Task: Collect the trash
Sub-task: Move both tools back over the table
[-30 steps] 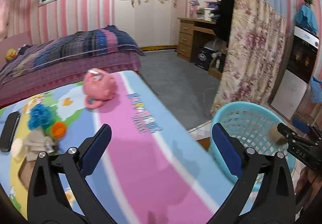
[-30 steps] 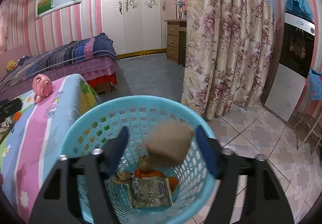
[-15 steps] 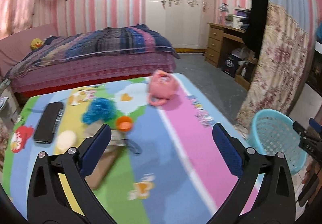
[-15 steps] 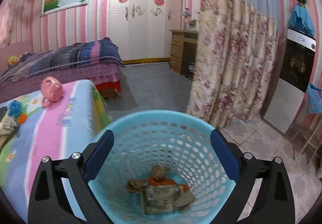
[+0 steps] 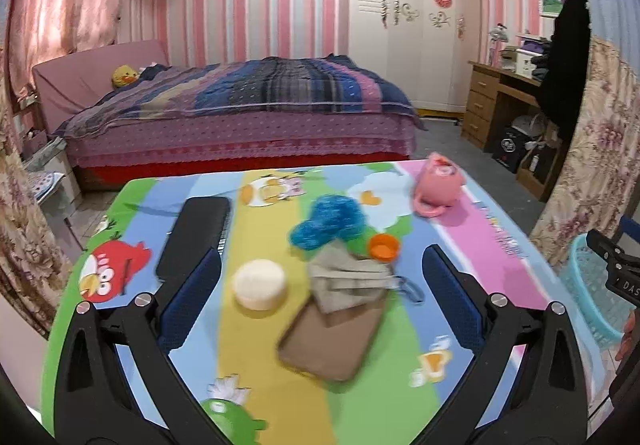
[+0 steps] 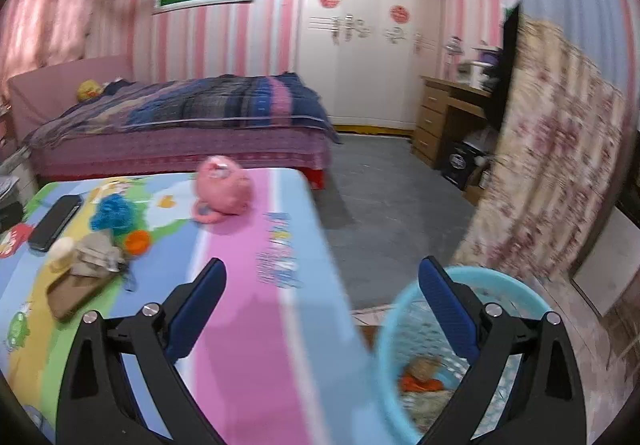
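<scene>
— While the left gripper point(image 5: 320, 301) hung over the table point(image 5: 496, 241), how did its jaws stand?

— Wide apart, with nothing between the blue pads. Past them, at the centre of the left wrist frame, lay a crumpled grey wad of paper point(image 5: 346, 279) resting on a flat brown case point(image 5: 332, 337). A pale round lump point(image 5: 260, 283) sat just left of the wad, an orange cap point(image 5: 384, 247) at its upper right, and a blue fuzzy ball point(image 5: 326, 223) above it.

— And the right gripper point(image 6: 322, 309)?

— Its jaws had just been opening and stood spread wide, empty. Its left finger sat over the pink stripe of the tablecloth, its right finger over the basket point(image 6: 386, 329) at the lower right of that frame.

— Where was the collected trash?

— In the bottom of that light blue basket, on the floor beside the table: something orange and some brownish scraps point(image 6: 422, 377), blurred.

— Anything else on the table?

— A pink pig toy point(image 5: 438, 187) toward the upper right, and a black phone point(image 5: 196, 237) at the left.
</scene>
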`<state>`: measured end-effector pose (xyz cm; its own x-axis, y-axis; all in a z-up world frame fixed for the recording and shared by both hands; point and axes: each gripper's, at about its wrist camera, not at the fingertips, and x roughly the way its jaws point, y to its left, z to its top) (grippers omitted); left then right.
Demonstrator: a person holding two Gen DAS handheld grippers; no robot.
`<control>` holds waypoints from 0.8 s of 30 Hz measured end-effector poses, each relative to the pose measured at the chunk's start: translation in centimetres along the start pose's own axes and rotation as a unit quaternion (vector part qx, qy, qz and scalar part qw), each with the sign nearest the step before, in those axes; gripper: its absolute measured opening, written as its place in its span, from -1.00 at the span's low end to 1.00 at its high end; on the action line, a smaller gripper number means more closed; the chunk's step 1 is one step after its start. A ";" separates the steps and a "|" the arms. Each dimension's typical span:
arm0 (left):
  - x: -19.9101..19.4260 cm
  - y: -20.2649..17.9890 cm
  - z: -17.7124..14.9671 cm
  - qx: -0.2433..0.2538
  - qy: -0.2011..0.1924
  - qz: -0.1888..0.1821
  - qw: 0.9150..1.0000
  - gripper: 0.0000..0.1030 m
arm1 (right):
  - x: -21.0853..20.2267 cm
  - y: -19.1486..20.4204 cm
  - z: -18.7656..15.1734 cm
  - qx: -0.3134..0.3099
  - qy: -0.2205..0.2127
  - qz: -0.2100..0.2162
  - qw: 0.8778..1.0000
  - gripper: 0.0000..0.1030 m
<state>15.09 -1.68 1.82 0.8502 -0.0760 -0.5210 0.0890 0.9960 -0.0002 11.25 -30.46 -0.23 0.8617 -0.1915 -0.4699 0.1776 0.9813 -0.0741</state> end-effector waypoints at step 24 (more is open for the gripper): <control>6.0 10.7 -2.0 -0.083 0.061 0.055 0.993 0.89 | 4.7 9.1 -0.8 -0.027 0.034 0.059 0.997 0.84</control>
<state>20.12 8.58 -2.98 0.7795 0.0293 -0.6258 -0.0964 0.9926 -0.0736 16.56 -22.43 -3.80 0.8402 -0.0755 -0.5369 0.0505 0.9969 -0.0611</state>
